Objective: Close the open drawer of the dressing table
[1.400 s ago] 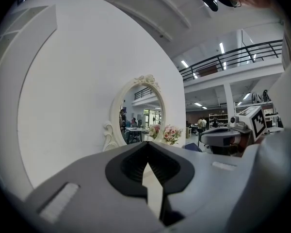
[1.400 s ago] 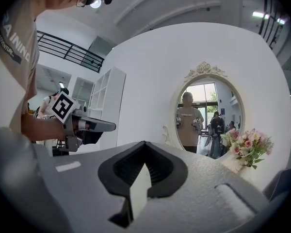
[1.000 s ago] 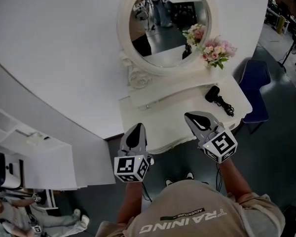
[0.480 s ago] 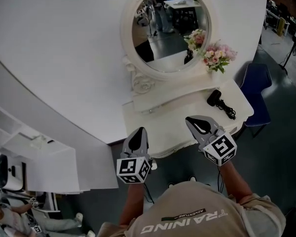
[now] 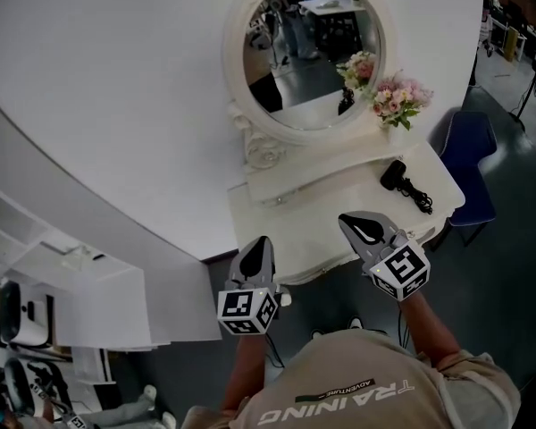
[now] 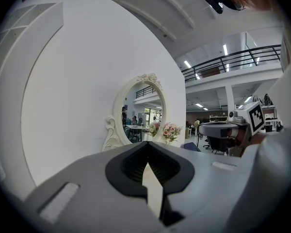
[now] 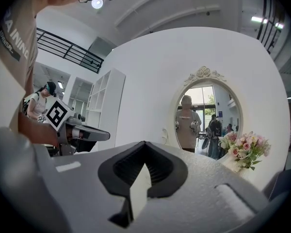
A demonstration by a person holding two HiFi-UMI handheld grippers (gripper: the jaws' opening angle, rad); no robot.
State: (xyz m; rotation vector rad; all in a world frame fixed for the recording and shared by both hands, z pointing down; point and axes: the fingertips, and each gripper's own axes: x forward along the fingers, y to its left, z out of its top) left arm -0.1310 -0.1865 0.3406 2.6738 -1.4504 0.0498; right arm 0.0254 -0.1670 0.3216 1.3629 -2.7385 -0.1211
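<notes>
Directly ahead of left gripper [image 5: 260, 240], right gripper [image 5: 344, 218], jaws together: dressing table [image 5: 339, 199].

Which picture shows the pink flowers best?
The right gripper view: the flowers look biggest there, seen from the side beside the mirror, with pink and white blooms and green leaves. The head view shows them smaller, from above. The left gripper view shows them tiny and far off.
</notes>
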